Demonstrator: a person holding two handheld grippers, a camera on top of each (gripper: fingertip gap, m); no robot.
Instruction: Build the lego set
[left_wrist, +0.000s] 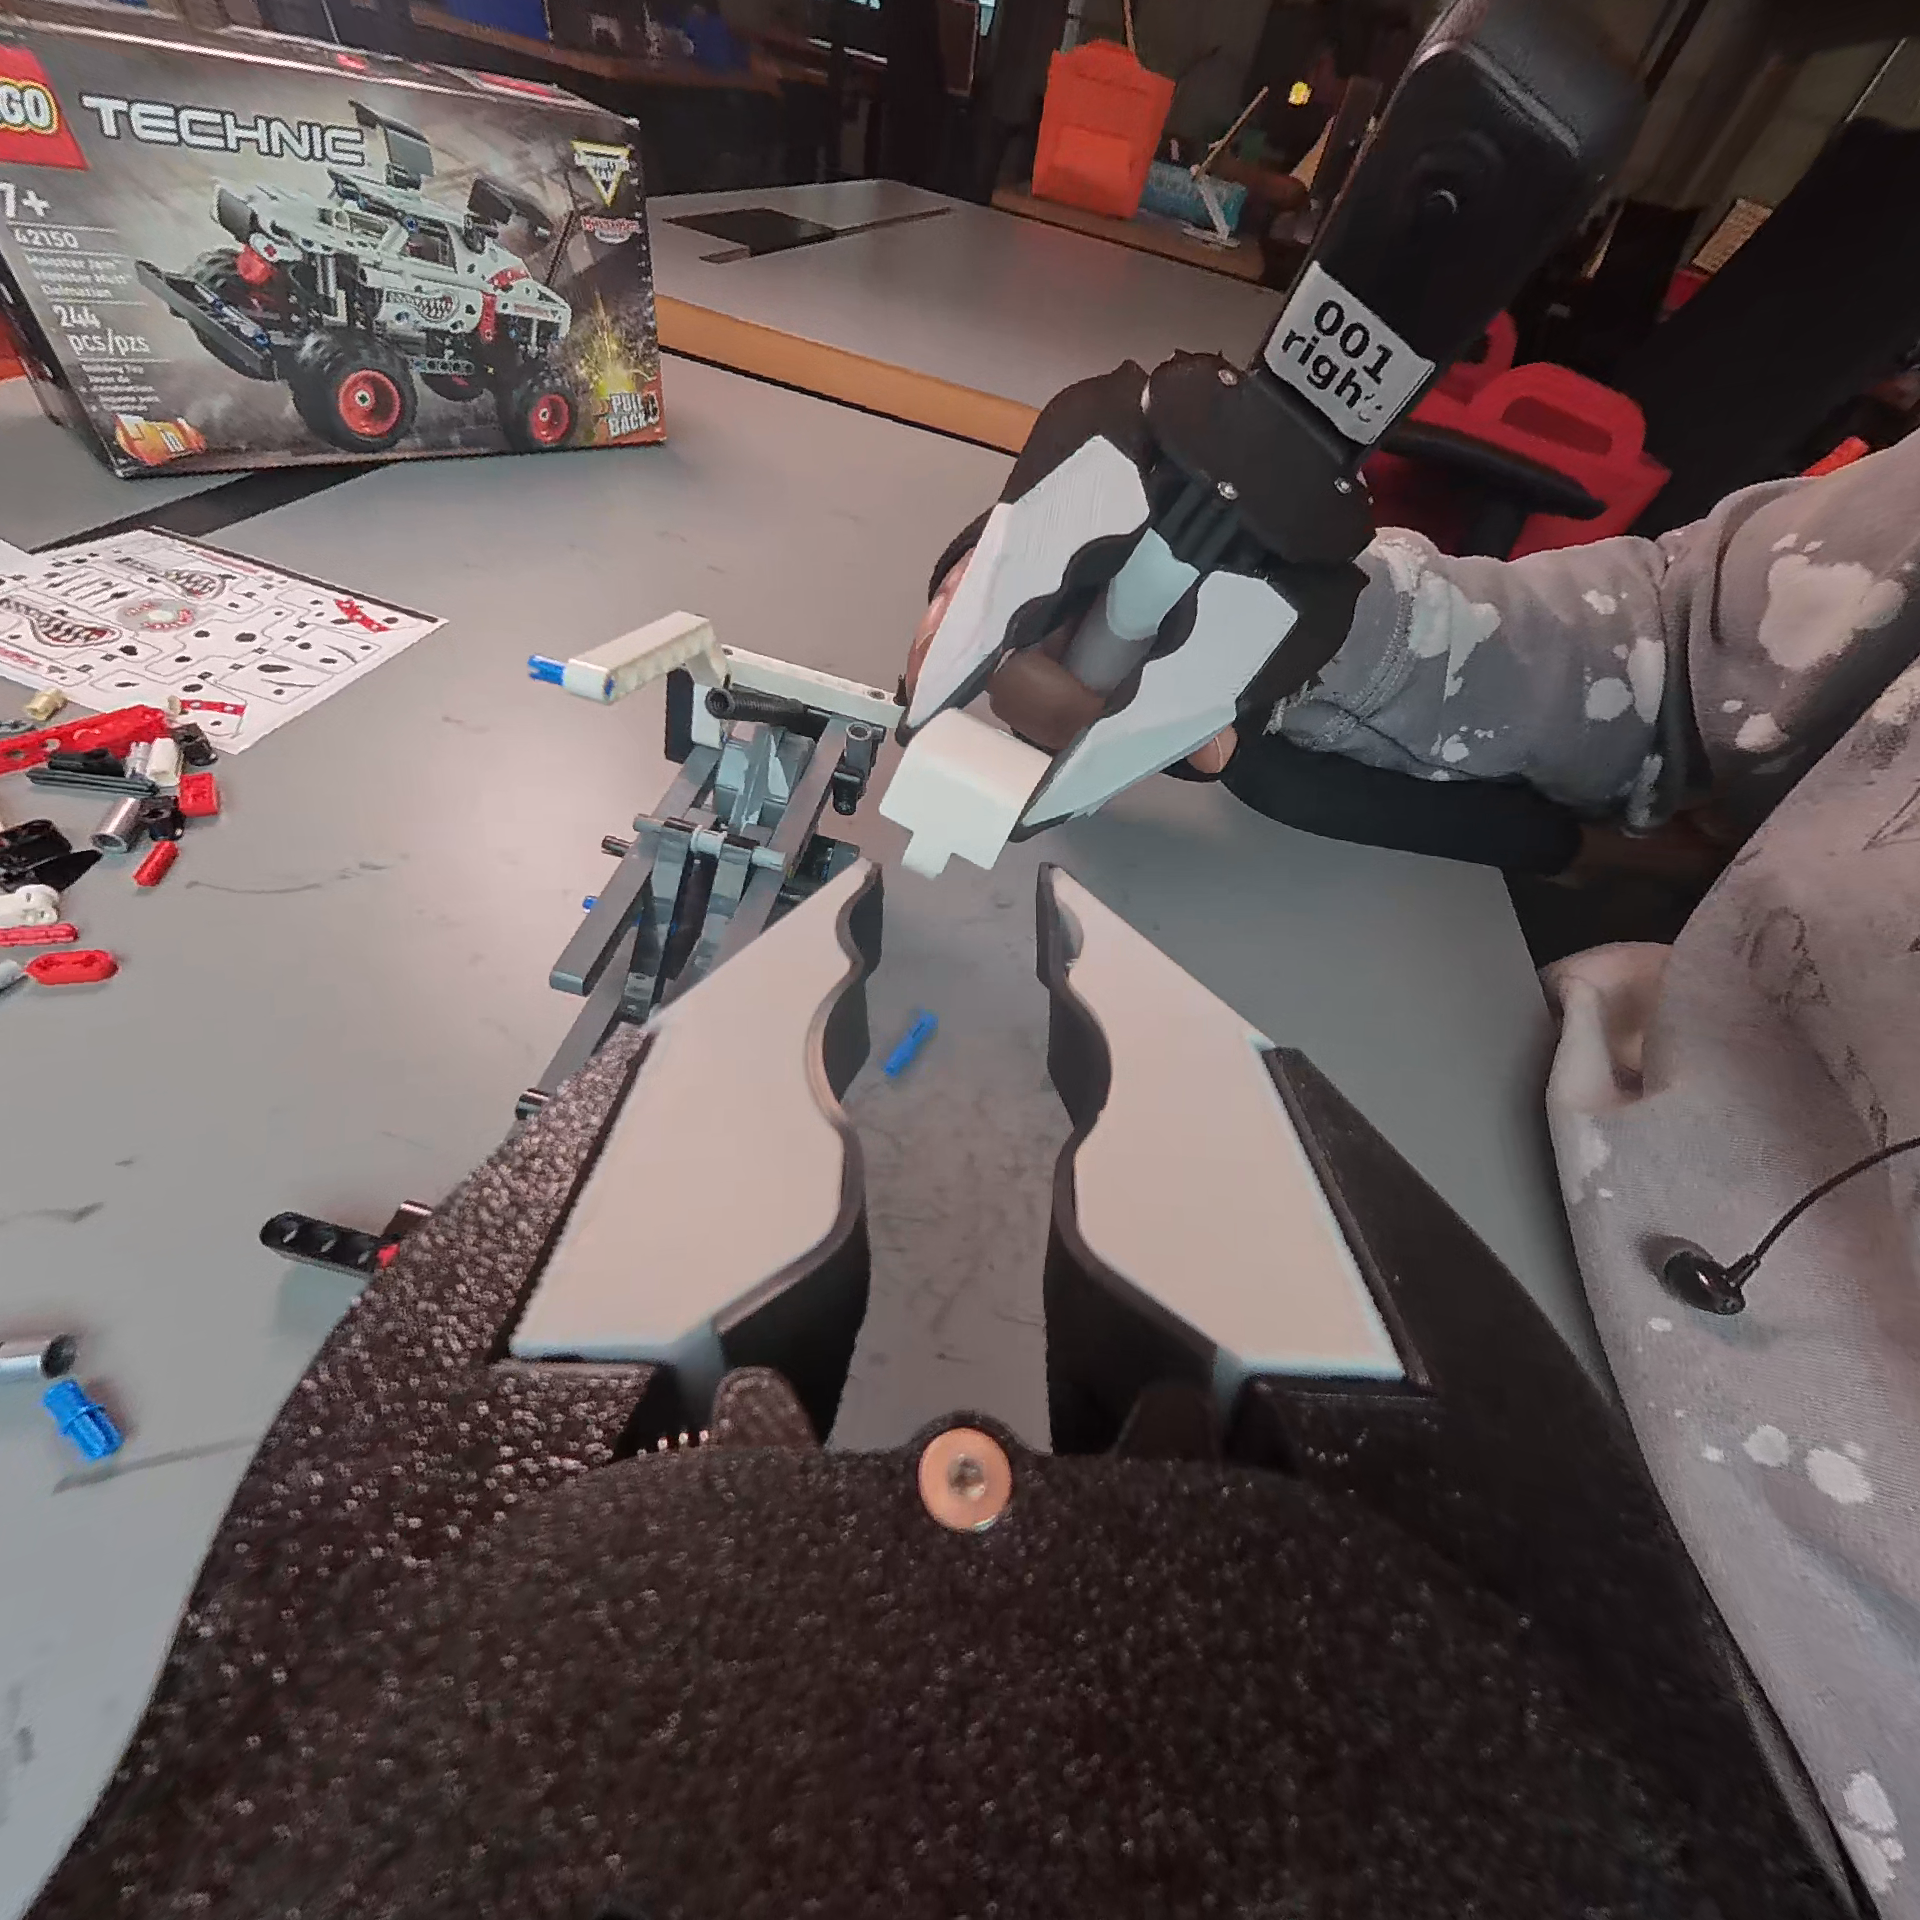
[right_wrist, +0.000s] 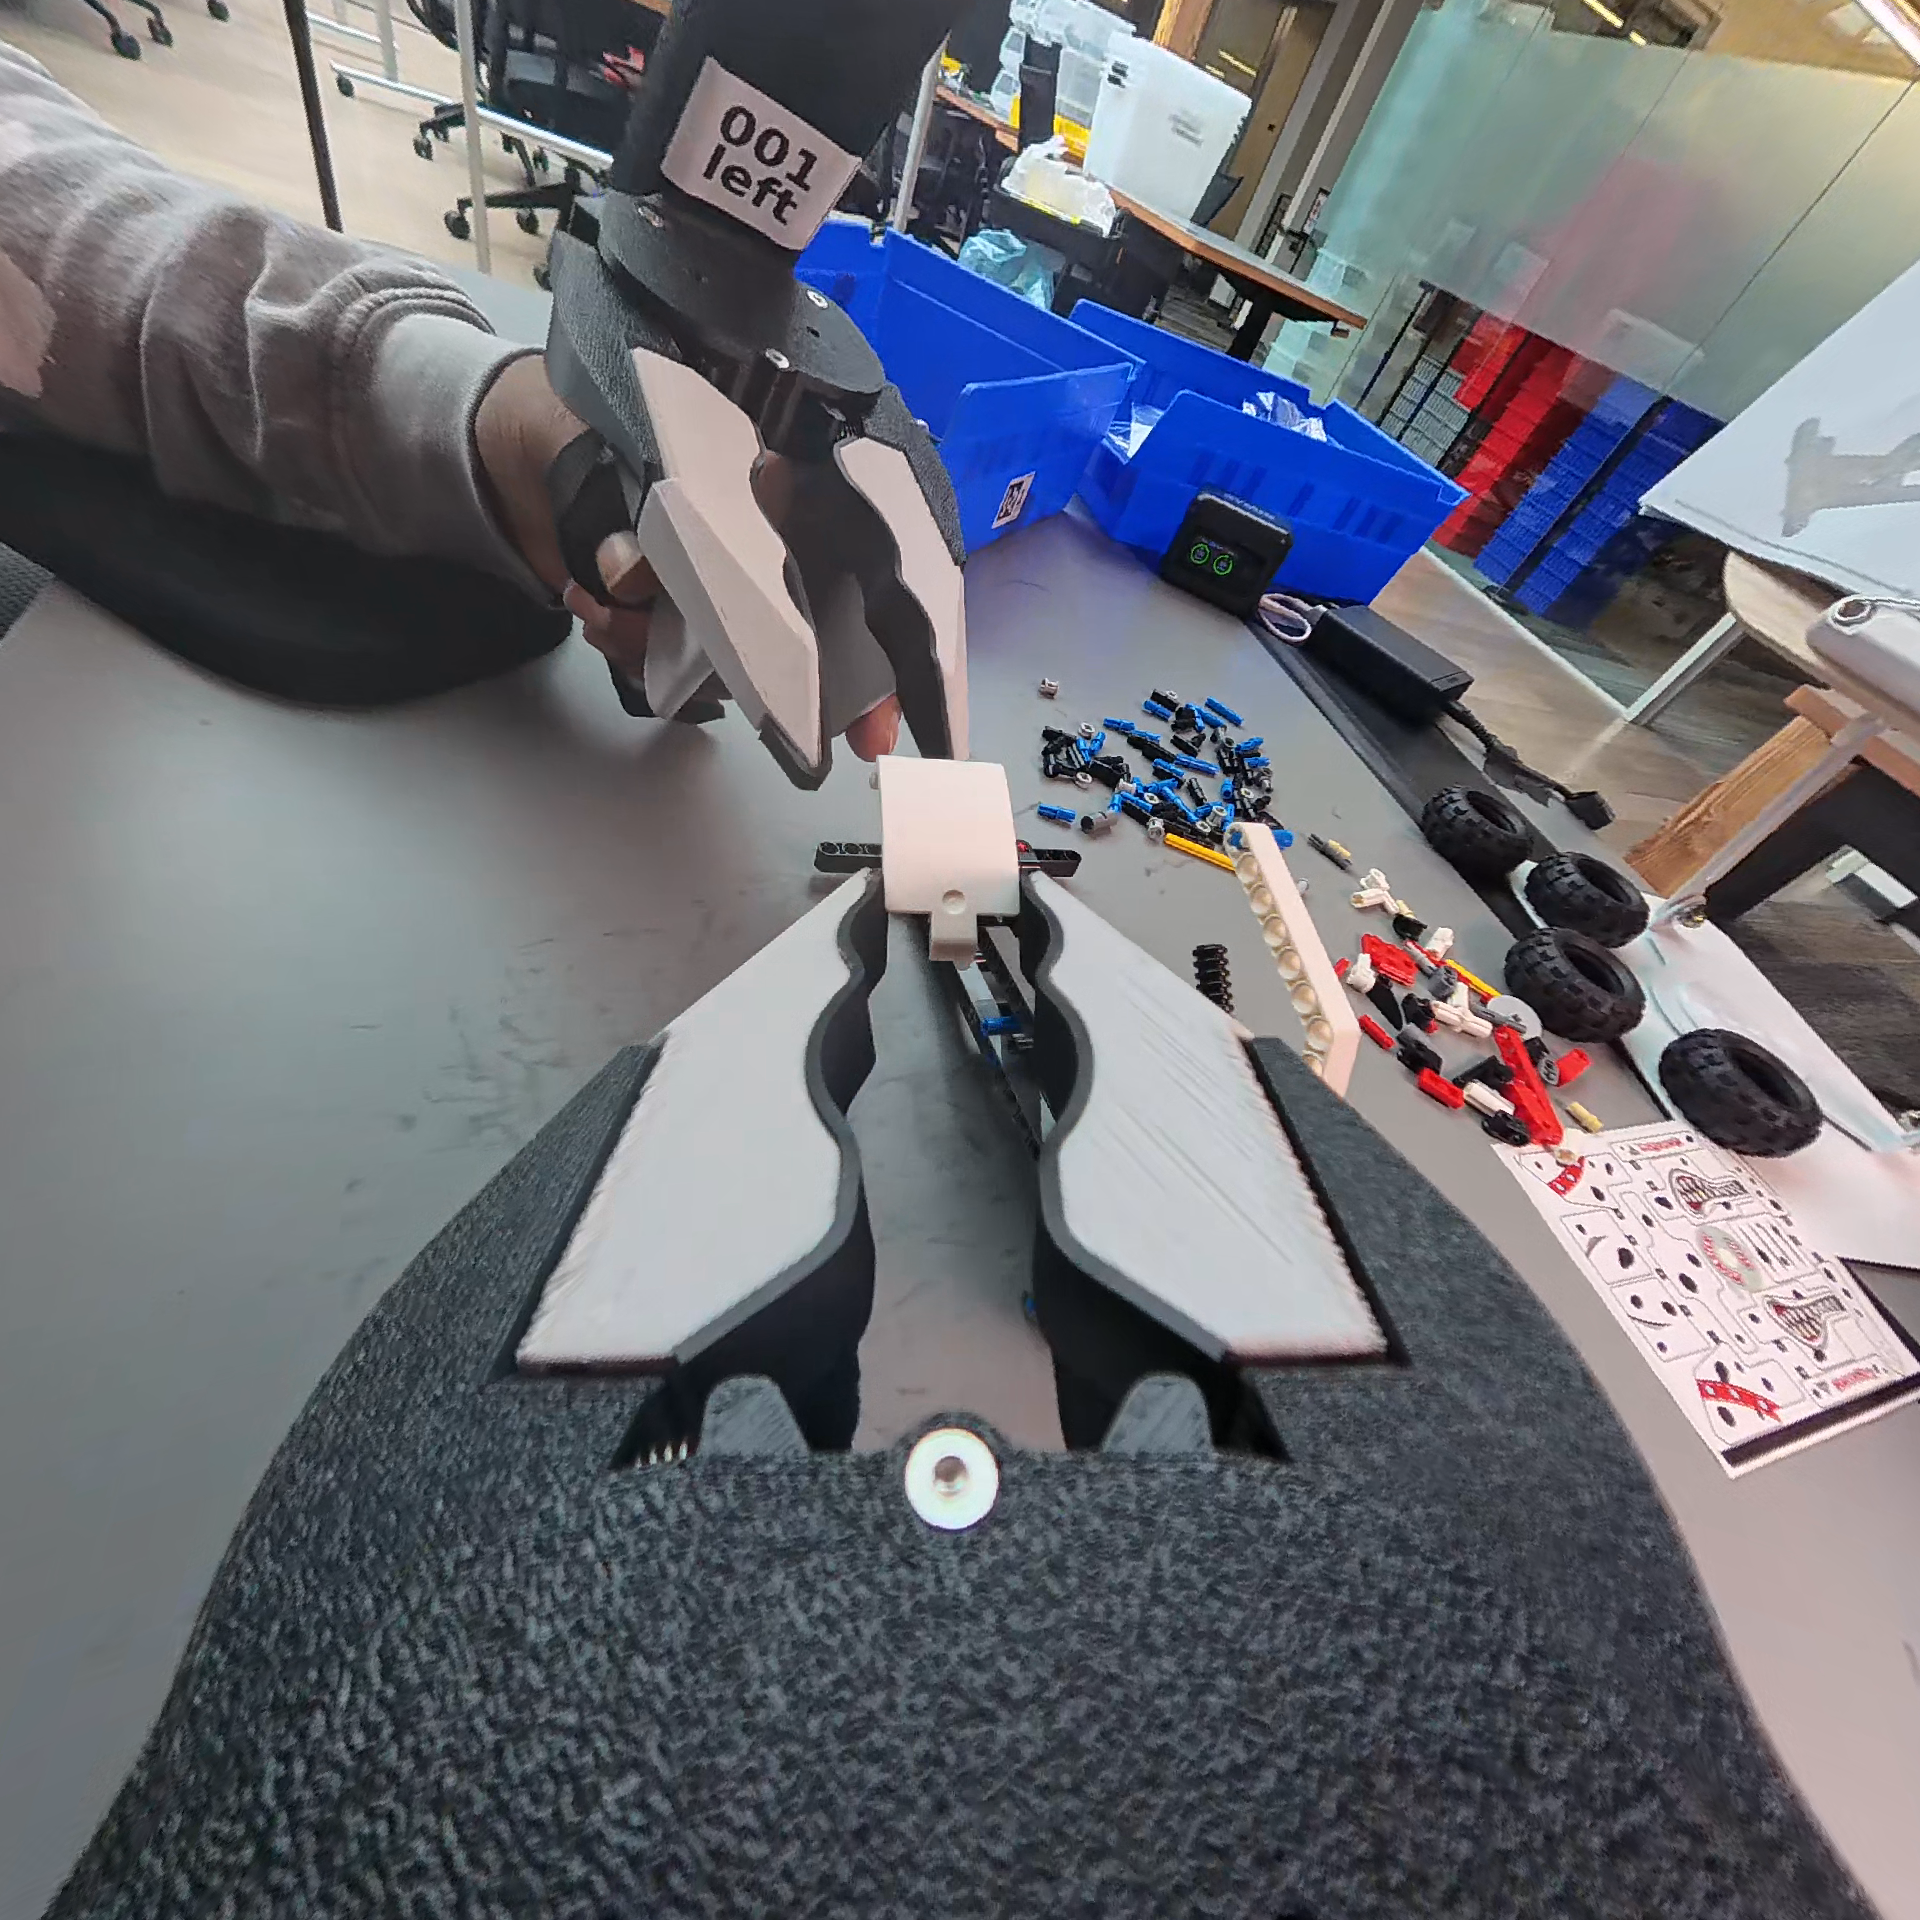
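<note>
We hold two tools over a grey worktop (left_wrist: 395, 914), building a truck from plastic parts. The landmark is the half-built grey chassis (left_wrist: 717, 831), lying on the worktop. Our right tool (right_wrist: 951, 914) is clamped on a chunky white block (right_wrist: 945, 842), lifted just beside the chassis's near end. Our left tool (left_wrist: 961, 883) is empty with its jaws apart, close beside the block and the chassis; a small blue pin (left_wrist: 910, 1041) lies on the worktop between its fingers. Loose red, black and blue pieces (right_wrist: 1455, 1029) and four black tyres (right_wrist: 1574, 982) lie beyond the chassis, with a sticker sheet (right_wrist: 1714, 1288) and the set's box (left_wrist: 322, 249). We judge the step in hand is fitting the block to the chassis; next, the left tool should steady the frame while the right lines up and presses the block home.
</note>
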